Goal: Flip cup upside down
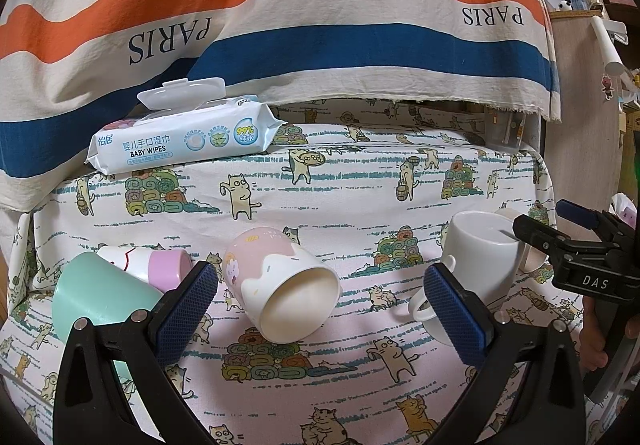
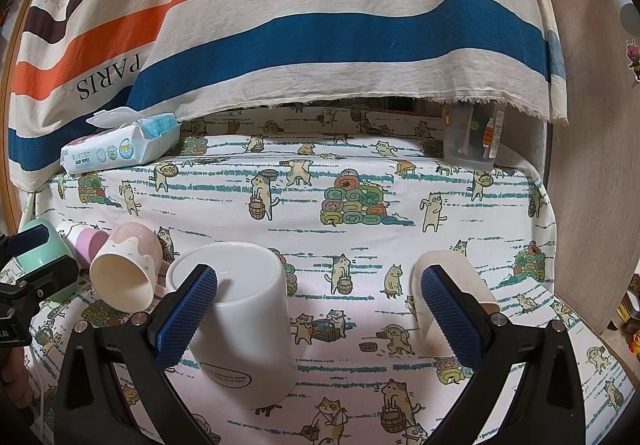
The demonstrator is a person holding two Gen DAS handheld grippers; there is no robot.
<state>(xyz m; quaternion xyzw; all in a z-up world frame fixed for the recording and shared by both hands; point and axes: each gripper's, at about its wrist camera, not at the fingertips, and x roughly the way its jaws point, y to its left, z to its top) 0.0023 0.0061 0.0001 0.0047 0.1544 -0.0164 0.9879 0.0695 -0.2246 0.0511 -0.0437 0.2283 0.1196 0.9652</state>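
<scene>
Just ahead of the left gripper [image 1: 320,309], on the cat-print worktop [image 1: 360,181], the pink cup [image 1: 280,285] lies on its side; long axis runs roughly toward the camera, mouth facing the fingers [image 1: 186,309], base away; fingers spread wide, holding nothing, cup between their lines; right gripper [image 2: 320,315] also wide and empty, farther off beside the white mug [image 2: 240,321]; left is nearer; mint cup [image 1: 100,297] left of the pink cup.

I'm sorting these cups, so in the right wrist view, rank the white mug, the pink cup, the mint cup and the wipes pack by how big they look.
1. white mug, nearest the camera
2. wipes pack
3. pink cup, close to the wipes pack, so unsure
4. mint cup, partly hidden
</scene>
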